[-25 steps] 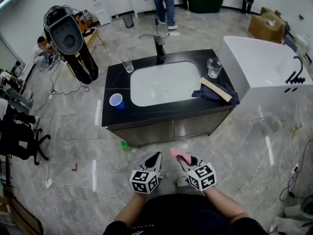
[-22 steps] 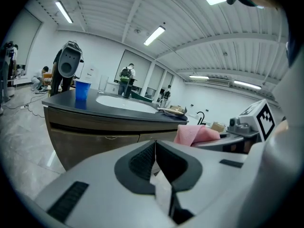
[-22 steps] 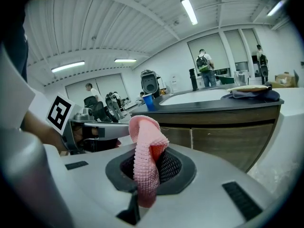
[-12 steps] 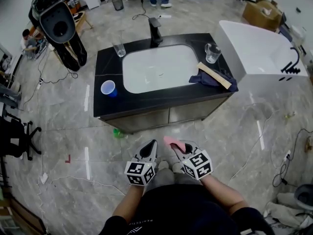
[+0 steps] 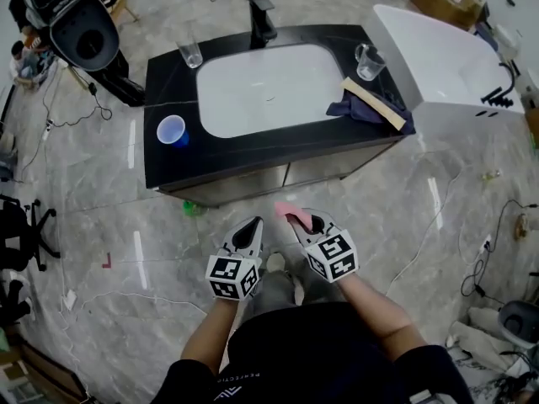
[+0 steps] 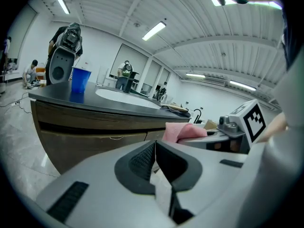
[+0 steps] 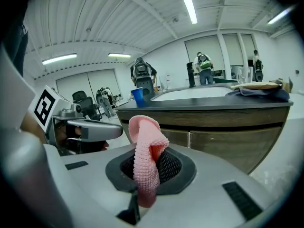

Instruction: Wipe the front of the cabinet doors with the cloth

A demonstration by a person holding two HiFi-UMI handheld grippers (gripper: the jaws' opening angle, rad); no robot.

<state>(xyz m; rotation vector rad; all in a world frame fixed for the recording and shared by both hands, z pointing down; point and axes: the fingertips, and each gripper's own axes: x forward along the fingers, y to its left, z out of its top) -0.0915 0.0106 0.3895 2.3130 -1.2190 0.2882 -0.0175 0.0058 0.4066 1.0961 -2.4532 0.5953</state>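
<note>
Seen from above, a person stands on a grey marble floor facing a low bathroom cabinet, a gripper in each hand. At the far left edge sits a black office chair.

The cabinet has a black counter with a white sink set into it. On the counter's left end stands a blue cup, and behind it a clear glass. A black tap rises at the back of the sink.

Below the counter's front edge are the two brown cabinet doors, side by side and closed.

In front of the doors and close to the person's body is the left gripper. Its own view shows its jaws pressed together with nothing between them.

Just beside it is the right gripper, clamped on a pink cloth. In that gripper's own view the cloth stands up out of the closed jaws and folds over at the top. The cabinet doors lie beyond it, apart from it – cloth and doors do not touch.

On the counter's right end stand a glass mug and a crumpled dark rag, with a wooden strip lying across the rag.

Just beside the cabinet on the right is a white bathtub.
</note>
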